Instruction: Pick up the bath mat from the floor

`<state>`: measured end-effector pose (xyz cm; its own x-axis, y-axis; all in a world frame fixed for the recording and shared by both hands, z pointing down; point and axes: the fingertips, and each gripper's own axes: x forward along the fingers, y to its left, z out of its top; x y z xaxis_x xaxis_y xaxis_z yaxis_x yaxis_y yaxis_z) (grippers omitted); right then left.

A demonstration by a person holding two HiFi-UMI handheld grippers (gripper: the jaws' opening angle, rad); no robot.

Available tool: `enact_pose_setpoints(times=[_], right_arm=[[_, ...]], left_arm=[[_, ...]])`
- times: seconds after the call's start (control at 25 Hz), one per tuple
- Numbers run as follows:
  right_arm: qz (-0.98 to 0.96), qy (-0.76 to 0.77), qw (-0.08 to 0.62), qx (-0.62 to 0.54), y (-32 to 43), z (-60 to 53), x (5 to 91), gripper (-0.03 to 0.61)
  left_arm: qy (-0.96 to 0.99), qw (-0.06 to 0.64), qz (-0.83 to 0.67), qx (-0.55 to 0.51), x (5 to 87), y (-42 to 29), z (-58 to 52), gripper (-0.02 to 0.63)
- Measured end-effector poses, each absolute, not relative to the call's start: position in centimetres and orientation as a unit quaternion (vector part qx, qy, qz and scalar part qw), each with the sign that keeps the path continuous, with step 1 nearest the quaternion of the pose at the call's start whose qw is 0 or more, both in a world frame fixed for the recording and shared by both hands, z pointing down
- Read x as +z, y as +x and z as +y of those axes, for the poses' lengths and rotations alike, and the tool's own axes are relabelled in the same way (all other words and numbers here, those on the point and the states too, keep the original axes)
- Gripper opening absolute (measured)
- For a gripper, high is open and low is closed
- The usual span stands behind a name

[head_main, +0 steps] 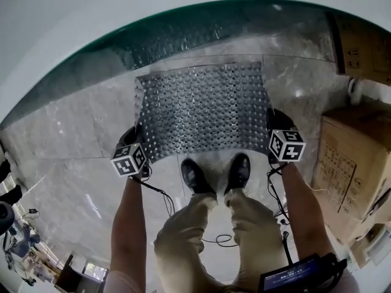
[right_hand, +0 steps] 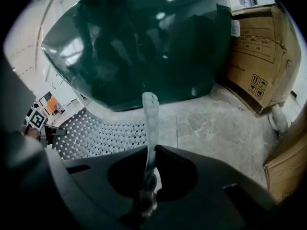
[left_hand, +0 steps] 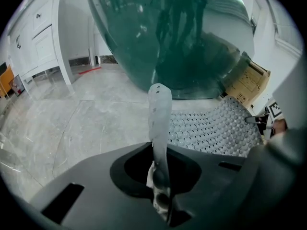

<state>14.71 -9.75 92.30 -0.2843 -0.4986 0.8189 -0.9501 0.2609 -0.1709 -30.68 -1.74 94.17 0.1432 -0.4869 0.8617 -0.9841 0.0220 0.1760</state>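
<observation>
Bath mat (head_main: 201, 112), the see-through grey rubber one covered in bumps and holes, is pinched at its two near corners and hangs stretched between them, just ahead of the black shoes (head_main: 215, 173), with its far edge over by the dark green tub (head_main: 183, 35). Left gripper (head_main: 138, 144) and right gripper (head_main: 272, 132) both have their jaws squeezed nearly together on the mat's thin edge. Forearms (head_main: 129, 224) reach down either side of the legs (head_main: 183, 237), grippers aimed steeply at the pale marble floor (head_main: 79, 139).
</observation>
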Motion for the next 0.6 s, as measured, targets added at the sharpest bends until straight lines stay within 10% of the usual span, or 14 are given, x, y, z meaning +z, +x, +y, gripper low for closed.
enact_pose_setpoints(times=[0.6], right_arm=[[-0.746,0.468,0.326,0.343,9.8,-9.1,86.9,0.026]], left_arm=[[0.640,0.427,-0.572,0.284,89.3,-27.9,-2.0,0.037]])
